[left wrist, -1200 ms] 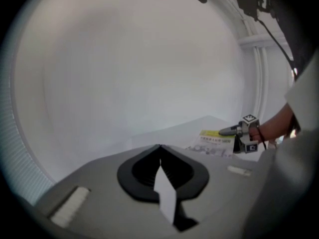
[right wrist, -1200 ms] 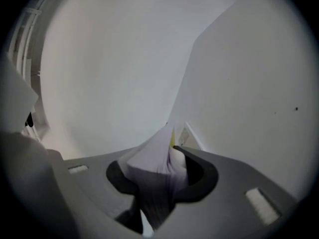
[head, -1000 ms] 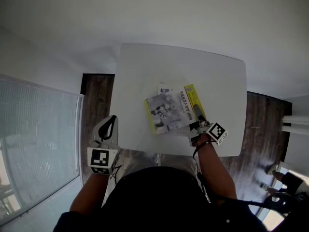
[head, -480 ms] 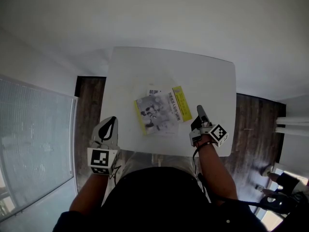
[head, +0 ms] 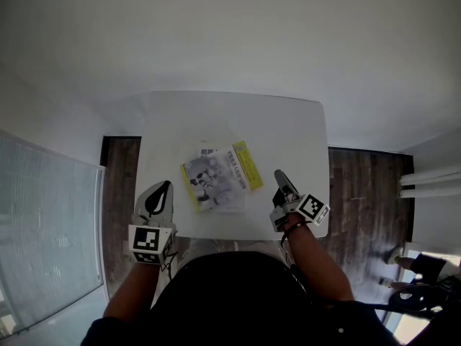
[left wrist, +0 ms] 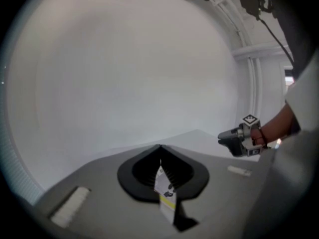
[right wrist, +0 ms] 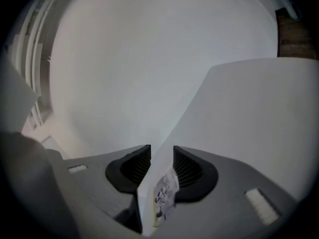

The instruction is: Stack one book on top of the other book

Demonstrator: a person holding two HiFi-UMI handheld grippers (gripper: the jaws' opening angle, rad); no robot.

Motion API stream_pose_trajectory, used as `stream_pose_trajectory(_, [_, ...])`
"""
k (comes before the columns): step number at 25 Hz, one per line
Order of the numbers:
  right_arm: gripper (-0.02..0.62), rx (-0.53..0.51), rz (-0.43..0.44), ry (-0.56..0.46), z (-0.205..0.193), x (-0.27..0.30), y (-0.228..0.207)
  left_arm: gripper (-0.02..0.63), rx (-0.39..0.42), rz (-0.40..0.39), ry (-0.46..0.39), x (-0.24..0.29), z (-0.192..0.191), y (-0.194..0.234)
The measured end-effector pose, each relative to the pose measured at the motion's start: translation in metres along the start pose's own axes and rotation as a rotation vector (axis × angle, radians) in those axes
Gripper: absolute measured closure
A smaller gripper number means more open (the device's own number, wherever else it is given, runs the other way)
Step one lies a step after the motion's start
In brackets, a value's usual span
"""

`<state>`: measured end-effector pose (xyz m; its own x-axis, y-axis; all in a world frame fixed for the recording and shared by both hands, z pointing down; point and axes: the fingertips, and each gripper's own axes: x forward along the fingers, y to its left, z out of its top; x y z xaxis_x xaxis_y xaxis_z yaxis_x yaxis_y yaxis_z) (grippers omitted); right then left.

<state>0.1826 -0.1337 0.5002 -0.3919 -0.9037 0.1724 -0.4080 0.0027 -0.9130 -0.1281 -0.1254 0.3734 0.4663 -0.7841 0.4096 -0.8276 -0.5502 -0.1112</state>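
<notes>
Two books lie stacked in the middle of the white table (head: 288, 128). The top book (head: 215, 180) has a grey picture cover and a yellow band, and a white book (head: 209, 151) peeks out beyond its far edge. My right gripper (head: 279, 173) hovers over the table just right of the stack, apart from it, open and holding nothing. In the right gripper view its jaws (right wrist: 162, 153) stand a little apart, with the top book (right wrist: 164, 195) showing through the gap. My left gripper (head: 167, 184) hangs shut at the table's near left edge, its tips (left wrist: 159, 147) meeting.
Dark wood floor (head: 360, 186) flanks the table on both sides. White pipes (head: 432, 182) run at the far right and a window blind (head: 43, 229) fills the lower left. In the left gripper view the right gripper (left wrist: 224, 139) shows at the right.
My right gripper has drawn back from the top book's right edge, leaving a gap. The books stay stacked. The table has slid left in the head view.
</notes>
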Motion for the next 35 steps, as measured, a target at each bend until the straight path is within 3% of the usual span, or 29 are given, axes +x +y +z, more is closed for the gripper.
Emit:
stream_pose_trajectory(6, [0.451, -0.097, -0.015, 0.010, 0.006, -0.006, 0.005, 0.620, -0.018, 0.012, 0.000, 0.004, 0.002, -0.005])
stream_pose_trajectory(15, [0.471, -0.645, -0.064, 0.031, 0.020, -0.013, 0.046, 0.620, -0.024, -0.009, -0.018, 0.008, 0.011, -0.013])
stream_pose_trajectory(20, [0.551, -0.817, -0.041, 0.007, 0.021, -0.017, 0.074, 0.618, -0.026, -0.010, -0.028, 0.012, 0.015, -0.010])
stream_pose_trajectory(26, [0.592, -0.899, -0.041, -0.021, 0.026, -0.022, 0.083, 0.620, -0.027, -0.040, -0.033, 0.018, 0.021, -0.015])
stream_pose_trajectory(35, [0.594, -0.872, -0.082, -0.003, 0.016, -0.028, 0.064, 0.618, -0.026, -0.053, -0.019, 0.025, 0.015, -0.012])
